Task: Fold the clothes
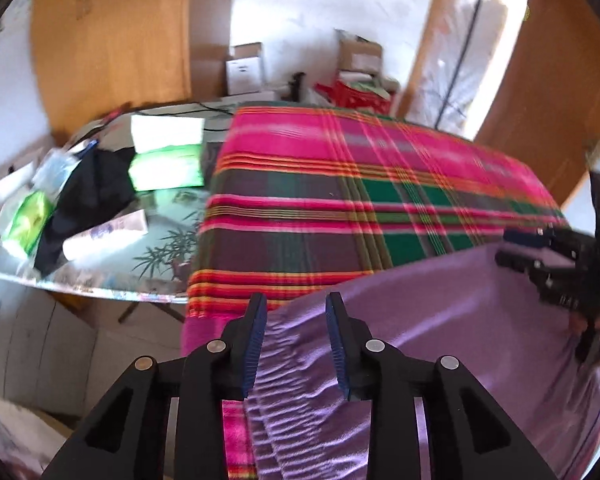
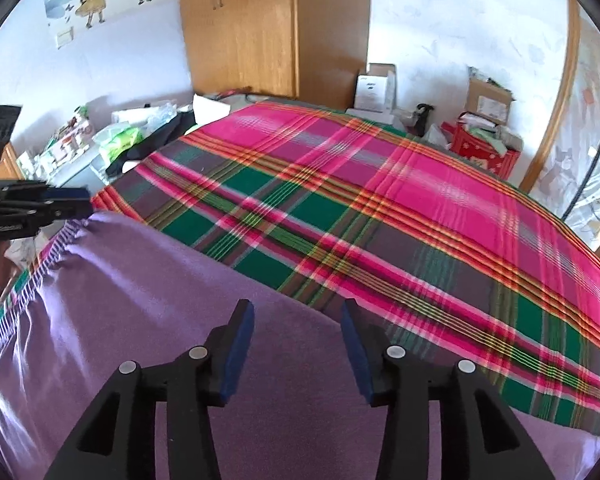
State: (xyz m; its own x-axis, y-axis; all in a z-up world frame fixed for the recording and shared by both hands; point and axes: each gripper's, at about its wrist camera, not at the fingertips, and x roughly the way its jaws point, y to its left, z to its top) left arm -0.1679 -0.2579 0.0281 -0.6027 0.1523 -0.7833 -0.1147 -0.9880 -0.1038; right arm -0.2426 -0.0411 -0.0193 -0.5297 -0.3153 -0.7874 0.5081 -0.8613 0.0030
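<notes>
Lying on plaid blanket (image 2: pixel 380 184), purple garment (image 2: pixel 140 300); L claw (image 1: pixel 296 340) & R claw (image 2: pixel 298 344) apart, prob. ungripped.

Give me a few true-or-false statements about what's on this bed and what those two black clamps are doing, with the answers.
1. The purple garment lies on a plaid bedspread. True.
2. The left gripper is clamped tight on the garment. False: its jaws stand apart, with the gathered waistband loose between them.
3. The right gripper holds a green towel. False: its jaws are open and empty over the purple cloth.
4. A wooden wardrobe stands beyond the bed. True.
5. The bedspread is plain white. False: it is pink, green and purple plaid.
</notes>
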